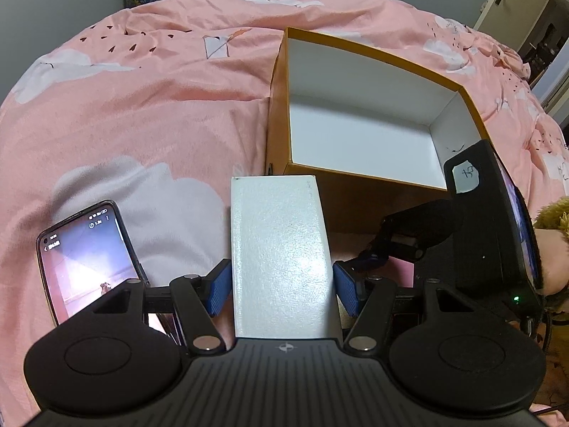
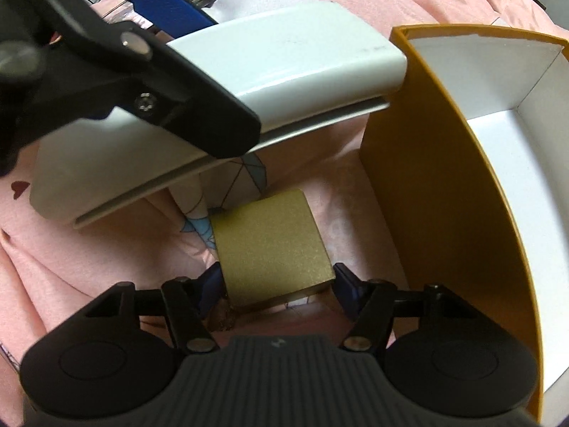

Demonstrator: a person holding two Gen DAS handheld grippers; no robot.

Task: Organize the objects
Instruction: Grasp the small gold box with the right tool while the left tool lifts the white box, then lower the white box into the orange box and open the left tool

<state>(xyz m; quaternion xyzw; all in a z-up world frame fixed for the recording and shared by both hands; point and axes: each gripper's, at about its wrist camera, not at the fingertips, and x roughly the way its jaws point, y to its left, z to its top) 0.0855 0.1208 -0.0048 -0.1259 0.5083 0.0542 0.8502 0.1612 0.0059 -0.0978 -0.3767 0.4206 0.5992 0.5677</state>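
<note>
Left gripper (image 1: 281, 284) pinches a white box (image 1: 281, 256) above the pink bedspread (image 1: 142, 106) just before the open orange box (image 1: 355, 117), while the right gripper (image 2: 277, 284) straddles a small gold box (image 2: 270, 249) on the bedspread, pads not visibly pressing it

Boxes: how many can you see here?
3: white box in the left tool, small gold box between the right tool's fingers, open orange box beside them. Others may be hidden.
</note>
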